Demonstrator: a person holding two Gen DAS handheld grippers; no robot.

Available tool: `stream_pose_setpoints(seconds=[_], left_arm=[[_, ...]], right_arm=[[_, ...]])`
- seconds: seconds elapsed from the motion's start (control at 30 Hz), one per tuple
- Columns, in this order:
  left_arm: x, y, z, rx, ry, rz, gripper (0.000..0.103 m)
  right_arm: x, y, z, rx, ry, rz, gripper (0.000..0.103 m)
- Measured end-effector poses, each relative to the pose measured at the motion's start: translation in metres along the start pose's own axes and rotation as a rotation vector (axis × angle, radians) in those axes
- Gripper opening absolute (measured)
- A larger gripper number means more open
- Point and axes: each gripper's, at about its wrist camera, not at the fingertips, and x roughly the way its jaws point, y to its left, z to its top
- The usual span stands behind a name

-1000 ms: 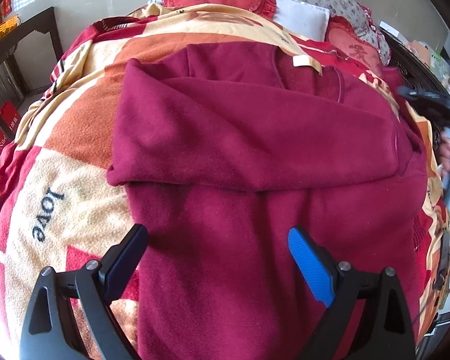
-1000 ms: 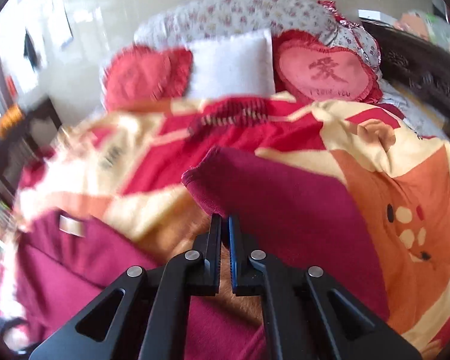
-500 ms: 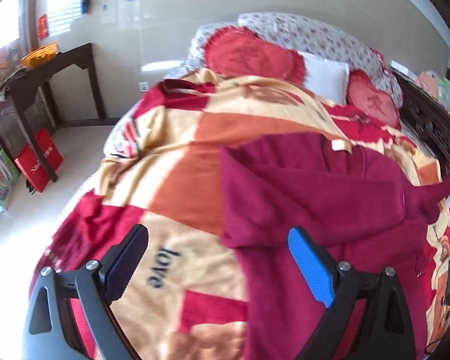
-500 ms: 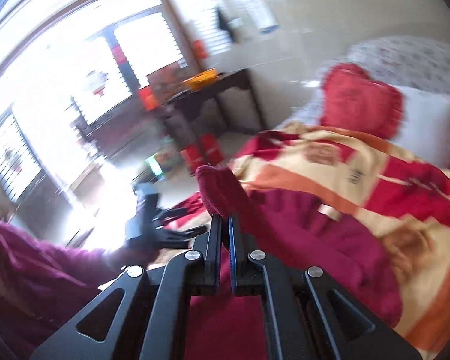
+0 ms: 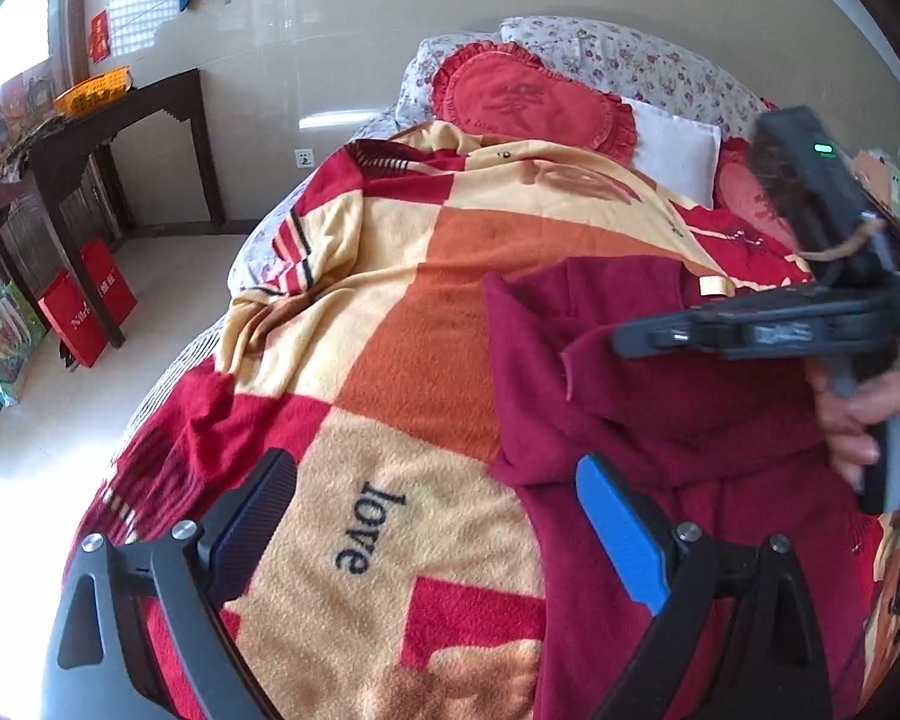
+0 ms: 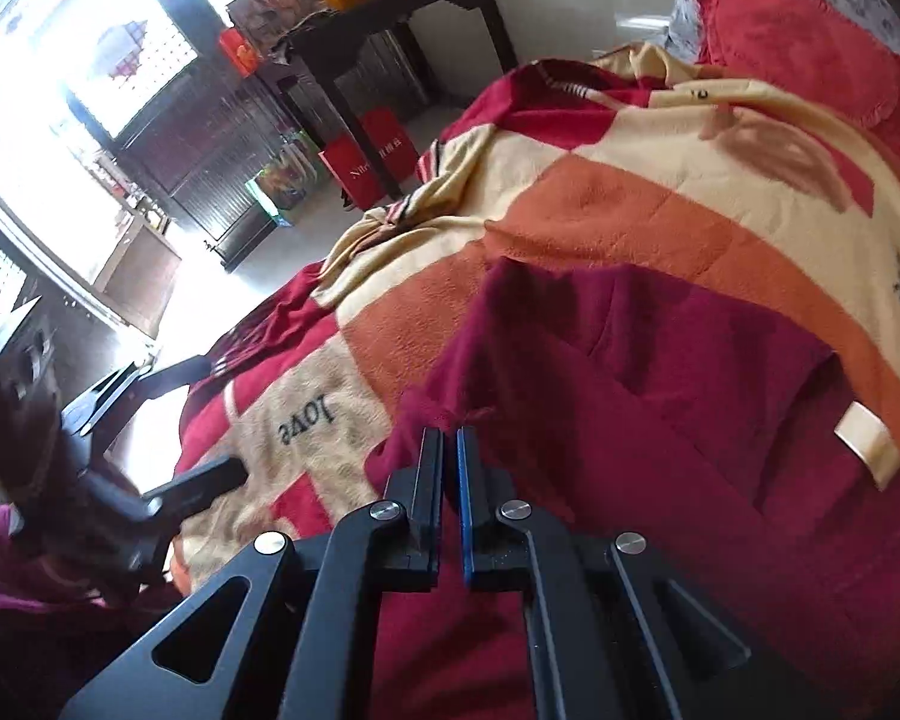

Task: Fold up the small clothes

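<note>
right gripper (image 6: 450, 438): jaws pressed together, pinching the cuff edge of a sleeve (image 6: 444, 414) of the dark red sweater (image 6: 660, 420); frayed threads show at the cuff just ahead of the tips. seen side-on in left wrist view (image 5: 624, 341), held by a hand (image 5: 870, 420) at the right edge.
left gripper (image 5: 432, 510): jaws spread wide, nothing between them, hovering over blanket & sweater edge; one pad blue, other dark.
sweater: fleece-type, maroon, lying flat on the bed w/ sleeve drawn across the body toward its left side; cream neck tag (image 6: 867, 441) at collar, no text legible.
blanket (image 5: 390, 324): plush, patchwork of cream / orange / red blocks, printed "love" (image 5: 369, 525) in dark letters; further small print too blurred to read.
heart cushion (image 5: 534, 96): red, ruffled rim, one large character on it, not legible.
white pillow (image 5: 678, 150) beside it, floral bedding behind.
dark wood side table (image 5: 120, 114) w/ orange basket (image 5: 93, 87); red bags (image 5: 87, 306) under it, white print unreadable.
</note>
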Motion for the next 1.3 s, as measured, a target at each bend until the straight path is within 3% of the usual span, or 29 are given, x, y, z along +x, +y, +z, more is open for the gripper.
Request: stream_pose_setpoints(seconds=[0.07,0.17,0.23,0.27,0.4,0.57,0.6,0.67,0.73,0.83,1.03,1.07,1.1,1.23,1.3], left_arm=[[0.004,-0.006,0.005,0.027,-0.020,-0.009,0.097],[0.019,-0.017,0.014,0.050,-0.023,-0.041,0.097],[0.033,-0.024,0.020,0.043,-0.002,-0.079,0.097],[0.042,-0.027,0.024,0.031,0.008,-0.095,0.097],[0.067,-0.038,0.040,0.003,0.022,-0.120,0.097],[0.095,-0.057,0.054,-0.001,0.019,-0.146,0.097],[0.103,-0.062,0.056,-0.001,0.042,-0.159,0.094],[0.116,-0.071,0.060,-0.003,0.078,-0.185,0.072],[0.124,-0.080,0.063,0.020,0.093,-0.151,0.036],[0.118,-0.088,0.067,0.049,0.082,-0.147,0.016],[0.077,-0.085,0.080,0.058,0.017,-0.198,0.013],[0.073,-0.082,0.082,0.056,0.020,-0.202,0.013],[0.069,-0.080,0.083,0.052,0.024,-0.201,0.013],[0.063,-0.069,0.069,0.032,0.042,-0.192,0.013],[0.074,-0.071,0.056,0.046,0.070,-0.176,0.013]], right_arm=[[0.012,-0.012,0.007,0.031,-0.026,-0.030,0.000],[0.007,-0.030,0.014,0.089,-0.084,-0.182,0.000],[-0.008,-0.046,0.008,0.196,-0.126,-0.164,0.022],[-0.020,-0.049,0.002,0.223,-0.163,-0.147,0.023],[-0.080,-0.041,-0.042,0.245,-0.291,-0.187,0.023],[-0.143,-0.034,-0.123,0.264,-0.375,-0.392,0.023],[-0.152,-0.037,-0.140,0.285,-0.390,-0.438,0.023],[-0.170,-0.045,-0.170,0.341,-0.408,-0.481,0.024],[-0.180,-0.057,-0.197,0.414,-0.407,-0.512,0.024],[-0.184,-0.069,-0.217,0.456,-0.374,-0.582,0.024],[-0.170,-0.072,-0.217,0.391,-0.321,-0.655,0.024],[-0.164,-0.074,-0.215,0.386,-0.289,-0.690,0.019],[-0.160,-0.074,-0.214,0.384,-0.273,-0.708,0.000],[-0.187,-0.058,-0.234,0.380,-0.362,-0.743,0.000],[-0.192,-0.059,-0.247,0.406,-0.339,-0.750,0.000]])
